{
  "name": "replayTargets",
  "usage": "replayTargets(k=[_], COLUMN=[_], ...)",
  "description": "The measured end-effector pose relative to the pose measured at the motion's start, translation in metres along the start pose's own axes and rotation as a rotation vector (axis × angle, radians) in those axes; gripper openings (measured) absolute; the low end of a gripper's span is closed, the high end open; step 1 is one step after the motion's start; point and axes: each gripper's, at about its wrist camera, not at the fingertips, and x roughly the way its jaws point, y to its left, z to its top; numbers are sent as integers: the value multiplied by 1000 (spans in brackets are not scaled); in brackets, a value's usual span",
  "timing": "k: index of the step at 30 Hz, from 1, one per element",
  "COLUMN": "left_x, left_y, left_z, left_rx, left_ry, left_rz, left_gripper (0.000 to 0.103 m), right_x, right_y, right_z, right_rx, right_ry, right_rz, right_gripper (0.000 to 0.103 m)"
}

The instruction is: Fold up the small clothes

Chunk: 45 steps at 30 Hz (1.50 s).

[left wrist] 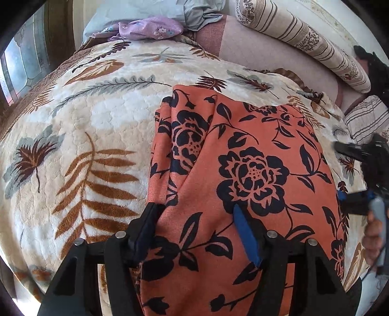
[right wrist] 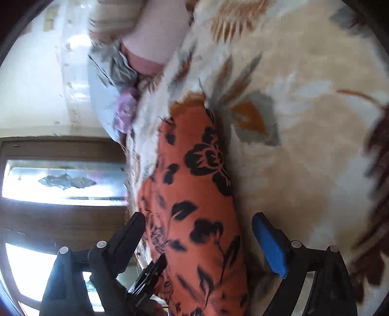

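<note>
An orange garment with a black flower print [left wrist: 243, 150] lies folded in a long strip on a cream leaf-patterned blanket [left wrist: 97, 116]. My left gripper [left wrist: 194, 211] points down at its near end. Its black finger is at the strip's left edge and its blue pad [left wrist: 245, 233] rests on the cloth, with flat fabric between the wide jaws. My right gripper [left wrist: 340, 172] comes in from the right edge, beside the garment's right side. In the right wrist view the right gripper [right wrist: 198, 218] stands open, and the orange garment [right wrist: 194, 194] runs between its fingers without the pads touching it.
A lilac flowered cloth [left wrist: 150, 28] and a pale blue garment [left wrist: 136, 12] are heaped at the far end of the blanket. A striped bolster pillow [left wrist: 304, 36] lies on a pink sheet [left wrist: 255, 51] at the back right. A person's hand [left wrist: 374, 233] is at the right edge.
</note>
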Motion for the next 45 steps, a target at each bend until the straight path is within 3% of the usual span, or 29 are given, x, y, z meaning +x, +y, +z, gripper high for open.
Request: replayTargets(k=[1, 2, 5, 7, 9, 12, 13, 15, 17, 19, 20, 23, 26, 30, 32, 35, 37, 38, 39, 40, 42, 45], left_x=[0, 0, 0, 2, 1, -9, -16, -36, -51, -35, -23, -32, -47, -56, -50, -16, 9, 20, 34, 48, 56, 45], left_y=[1, 3, 6, 5, 3, 10, 11, 17, 24, 32, 38, 50, 49, 52, 54, 52, 49, 46, 46, 50, 70, 73], left_z=[-1, -1, -3, -3, -2, -1, -3, -11, -24, -41, -49, -49, -39, -9, 13, 50, 69, 76, 79, 76, 69, 59], left_rx=[0, -5, -6, 1, 5, -30, -40, -69, -106, -130, -160, -236, -215, -214, -228, -272, -294, -285, -259, -277, -401, -384], left_ry=[-1, -1, -10, -10, -4, -4, -10, -38, -59, 50, 88, 60, 44, -15, -31, 59, 112, 116, 131, 187, 192, 145], left_rz=[2, -4, -22, -27, -20, -38, -35, -58, -90, -61, -97, -164, -175, -196, -204, -298, -319, -303, -254, -240, -337, -333], left_gripper=[67, 67, 68, 71, 71, 70, 69, 69, 68, 26, 26, 26, 27, 54, 58, 59, 59, 58, 29, 18, 17, 18], right_x=[6, 8, -7, 9, 10, -2, -8, -23, -36, -40, -40, -31, -35, -45, -47, -50, -49, -48, -47, -46, -46, -49], right_y=[7, 24, 70, 42, 12, 29, 37, 47, 51, 53, 50, 31, 16, 13, 15, 19, 20, 19, 19, 17, 14, 12], right_z=[-1, -5, -32, -29, -26, -34, -38, -51, -65, -84, -94, -111, -115, -108, -102, -101, -98, -97, -95, -94, -92, -89], right_rx=[-43, -116, -330, -272, -143, -175, -214, -247, -270, -294, -305, -284, -213, -183, -182, -189, -189, -187, -183, -177, -170, -180], right_ry=[2, -13, -129, -110, -119, -125, -118, -118, -120, -108, -100, -52, -60, -94, -98, -93, -90, -87, -83, -81, -71, -71], right_rz=[-25, -91, -185, -323, -231, -232, -238, -198, -162, -139, -149, -206, -163, -150, -147, -134, -138, -138, -138, -143, -150, -151], right_gripper=[36, 33, 27, 27, 30, 40, 56, 80, 80, 80, 80, 80, 80, 80, 80, 80, 80, 80, 80, 80, 80, 80])
